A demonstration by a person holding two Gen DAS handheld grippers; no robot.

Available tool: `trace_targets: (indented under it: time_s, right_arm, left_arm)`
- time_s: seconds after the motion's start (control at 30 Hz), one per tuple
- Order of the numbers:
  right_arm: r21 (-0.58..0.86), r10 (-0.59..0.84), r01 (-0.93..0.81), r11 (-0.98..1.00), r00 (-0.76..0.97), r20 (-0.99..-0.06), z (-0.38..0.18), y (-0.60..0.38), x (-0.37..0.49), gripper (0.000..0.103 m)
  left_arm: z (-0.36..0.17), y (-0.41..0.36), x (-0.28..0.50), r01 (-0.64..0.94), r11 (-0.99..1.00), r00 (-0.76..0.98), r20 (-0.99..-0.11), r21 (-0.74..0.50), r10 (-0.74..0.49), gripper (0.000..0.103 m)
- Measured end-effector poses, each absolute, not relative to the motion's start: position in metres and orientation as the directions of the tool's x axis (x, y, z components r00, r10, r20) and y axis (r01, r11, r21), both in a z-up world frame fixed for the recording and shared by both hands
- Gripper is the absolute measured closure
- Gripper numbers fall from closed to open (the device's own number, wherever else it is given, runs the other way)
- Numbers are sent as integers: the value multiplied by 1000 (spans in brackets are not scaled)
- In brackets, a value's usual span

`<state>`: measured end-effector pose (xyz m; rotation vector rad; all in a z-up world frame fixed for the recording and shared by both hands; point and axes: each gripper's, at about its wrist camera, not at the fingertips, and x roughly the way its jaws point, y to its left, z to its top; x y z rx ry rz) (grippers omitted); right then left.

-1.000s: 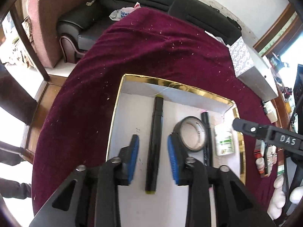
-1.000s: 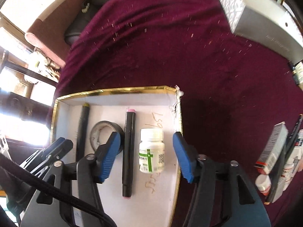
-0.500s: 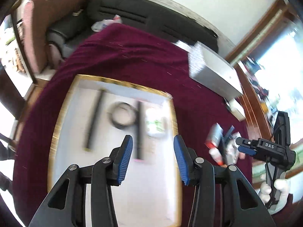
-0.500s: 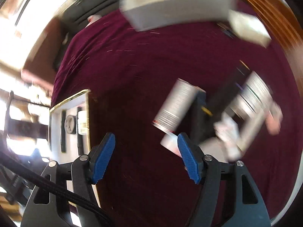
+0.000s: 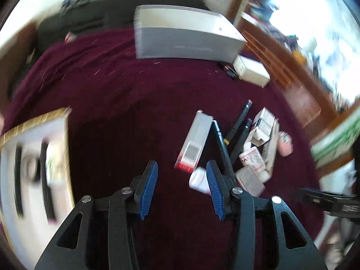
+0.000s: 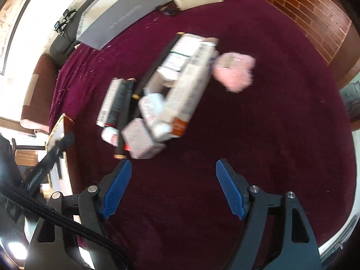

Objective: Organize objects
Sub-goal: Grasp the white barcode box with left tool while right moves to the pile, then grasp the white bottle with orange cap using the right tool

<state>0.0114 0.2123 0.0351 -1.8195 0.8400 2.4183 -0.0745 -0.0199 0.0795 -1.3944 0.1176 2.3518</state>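
Left wrist view: left claw [image 5: 181,185] hung over the maroon cloth [image 5: 126,103] on the bench, jaws parted about halfway, holding nothing.
Right wrist view: right claw [image 6: 173,189] stood wide open and empty above bare cloth, near side of the pile.
Pile: small boxes [image 6: 189,85], markers [image 5: 239,121] and a white bottle [image 5: 198,180] lay jumbled together, right of the left claw; the bottle sat just beside its right finger.
Long box: a white box with a red end [image 5: 194,141] lay at the pile's left edge.
Pink thing: a blurred pink object [image 6: 234,70] lay at the pile's far right; I could not tell what it was.
Tray: gold-rimmed tray [image 5: 65,148] sat at far left, holding dark, blurred items.
Far side: a grey box [image 5: 186,38] and a cream box [image 5: 250,70] lay well apart from the pile.
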Motion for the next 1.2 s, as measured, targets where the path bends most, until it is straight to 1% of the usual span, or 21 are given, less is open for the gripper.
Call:
trace_targets:
  time_s: [0.03, 0.1, 0.3, 0.5, 0.53, 0.57, 0.6, 0.63, 0.7, 0.83, 0.93, 1.03, 1.1, 1.2]
  right_arm:
    - [406, -303, -316, -857, -329, -895, 33, 216, 14, 25]
    - [401, -295, -336, -852, -326, -898, 30, 232, 23, 25]
    - [398, -286, -390, -831, -314, -905, 15, 263, 38, 25]
    - [390, -277, -394, -832, -315, -908, 12, 276, 40, 25]
    - [391, -279, -390, -834, -313, -908, 11, 276, 40, 25]
    - [391, -281, -385, -836, -312, -908, 12, 275, 39, 25]
    - [391, -284, -378, -839, -310, -907, 12, 274, 38, 25]
    - [390, -285, -368, -844, -308, -908, 13, 271, 36, 25]
    - [387, -289, -338, -858, -307, -907, 16, 264, 30, 25]
    - [393, -313, -247, -886, -309, -898, 28, 241, 13, 25]
    - [420, -357, -167, -892, -308, -882, 39, 215, -6, 25]
    - [457, -412, -92, -884, -305, -858, 49, 186, -30, 26]
    - [465, -441, -14, -885, -294, -848, 55, 161, -47, 26]
    - [415, -444, 162, -895, -248, -861, 60, 113, -65, 26]
  left_arm:
    - [75, -12, -78, -393, -913, -417, -864, -107, 281, 64]
    - [65, 3, -87, -412, -906, -394, -876, -101, 277, 64]
    - [39, 26, -110, -408, -911, -370, -900, -67, 231, 64]
    - [23, 44, -114, -429, -903, -392, -901, 1, 185, 64]
    - [21, 44, -115, -423, -906, -387, -905, 3, 178, 65]
    - [20, 43, -116, -410, -912, -380, -907, -12, 183, 71]
    - [21, 41, -115, -398, -917, -376, -907, -25, 188, 81]
    - [22, 40, -115, -390, -920, -369, -911, -25, 182, 81]
    - [29, 32, -111, -375, -926, -384, -904, -33, 188, 81]
    - [58, 3, -97, -327, -940, -416, -878, -100, 238, 81]
    - [83, -27, -77, -281, -947, -451, -851, -152, 271, 81]
    - [96, -52, -59, -235, -948, -458, -835, -216, 304, 81]
    - [102, -74, -40, -204, -945, -462, -826, -254, 322, 81]
    - [105, -96, -19, -167, -939, -465, -816, -300, 343, 81]
